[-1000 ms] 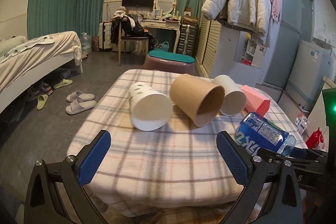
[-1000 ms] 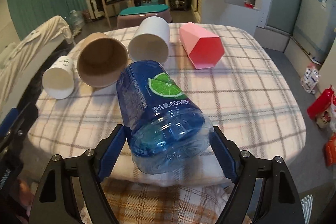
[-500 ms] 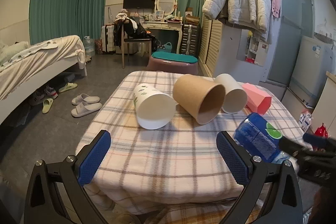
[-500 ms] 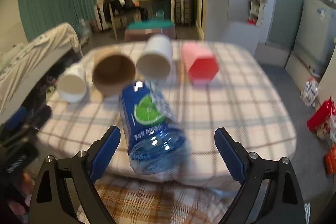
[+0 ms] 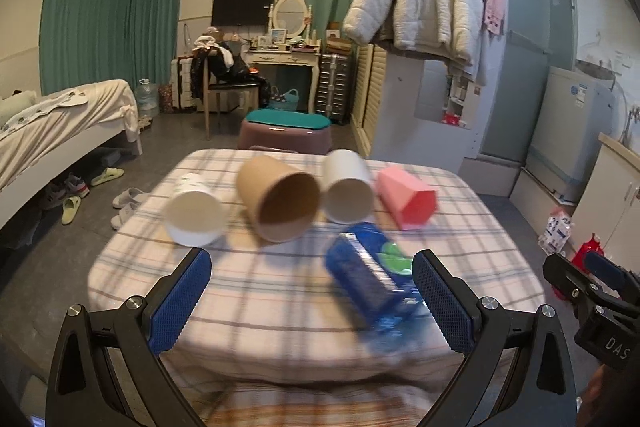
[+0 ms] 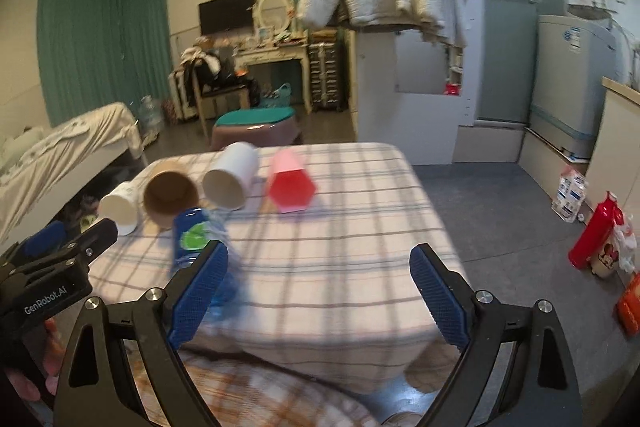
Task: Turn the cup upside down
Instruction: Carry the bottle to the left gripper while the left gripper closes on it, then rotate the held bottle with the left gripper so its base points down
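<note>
My left fingers [image 5: 311, 301] and right fingers [image 6: 318, 297] both spread wide, holding nothing; four cups lie on their sides along the far edge of the surface [image 5: 280, 291], brown cup [image 5: 278, 203] among them; blue bottle [image 5: 370, 279] nearer, blurred.

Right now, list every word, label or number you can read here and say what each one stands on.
"GenRobot.AI": on the body of the left gripper, seen in the right wrist view.
"DAS": on the body of the right gripper, seen in the left wrist view; the rest is cut off.
Blue bottle: label blurred, unreadable.
White printed cup: print too blurred to read.
</note>
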### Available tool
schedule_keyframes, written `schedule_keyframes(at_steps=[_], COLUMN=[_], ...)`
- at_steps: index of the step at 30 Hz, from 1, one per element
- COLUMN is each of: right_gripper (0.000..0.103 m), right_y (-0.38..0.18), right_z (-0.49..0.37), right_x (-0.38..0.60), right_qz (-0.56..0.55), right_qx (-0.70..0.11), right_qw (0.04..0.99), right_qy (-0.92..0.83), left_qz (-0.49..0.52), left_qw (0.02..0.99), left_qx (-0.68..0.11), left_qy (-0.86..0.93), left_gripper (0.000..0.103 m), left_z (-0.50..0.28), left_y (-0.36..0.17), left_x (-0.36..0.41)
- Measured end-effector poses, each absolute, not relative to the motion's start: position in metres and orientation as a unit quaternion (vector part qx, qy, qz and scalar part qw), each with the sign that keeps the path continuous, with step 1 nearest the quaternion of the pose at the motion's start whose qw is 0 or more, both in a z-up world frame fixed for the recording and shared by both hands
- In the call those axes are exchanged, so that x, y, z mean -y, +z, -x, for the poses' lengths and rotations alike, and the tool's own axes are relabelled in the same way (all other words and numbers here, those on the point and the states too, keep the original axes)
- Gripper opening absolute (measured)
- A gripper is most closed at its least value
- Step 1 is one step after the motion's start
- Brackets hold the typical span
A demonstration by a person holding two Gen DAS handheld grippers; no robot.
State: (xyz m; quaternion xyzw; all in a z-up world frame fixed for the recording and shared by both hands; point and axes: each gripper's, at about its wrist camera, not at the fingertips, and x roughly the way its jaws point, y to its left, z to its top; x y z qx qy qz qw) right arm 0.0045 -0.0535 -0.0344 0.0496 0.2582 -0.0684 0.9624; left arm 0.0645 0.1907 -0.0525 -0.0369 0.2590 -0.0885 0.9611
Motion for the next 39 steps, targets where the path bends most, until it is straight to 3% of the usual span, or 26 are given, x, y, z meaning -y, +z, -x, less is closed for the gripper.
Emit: schedule_keyframes(at_steps=[11, 25, 26, 30, 39], right_gripper=[0.093, 0.093, 0.093, 0.093, 0.093], right_y=[-0.064, -0.114, -0.116, -0.123, -0.12], right_z=[0.008, -0.018, -0.019, -0.022, -0.024], right_x=[0.126, 0.156, 0.156, 0.152, 0.138], right_qz=[-0.094, -0.126, -0.127, -0.13, -0.118], right_qx=[-0.275, -0.337, -0.34, -0.35, -0.351], right_qw=[0.953, 0.929, 0.927, 0.924, 0.926], right_qy=[-0.081, -0.088, -0.088, -0.083, -0.079], left_qz=[-0.015, -0.03, -0.028, -0.034, -0.029], left_qw=[0.956, 0.946, 0.946, 0.942, 0.95], left_qx=[-0.281, -0.321, -0.323, -0.33, -0.305], left_qy=[-0.086, -0.025, -0.03, -0.046, -0.062], left_gripper=[0.103, 0.102, 0.1, 0.073, 0.073], left_z=[-0.069, -0.097, -0.097, -0.095, -0.084], left_y=[-0.08, -0.135, -0.136, -0.139, -0.119], left_x=[-0.111, -0.1, -0.101, -0.101, -0.117])
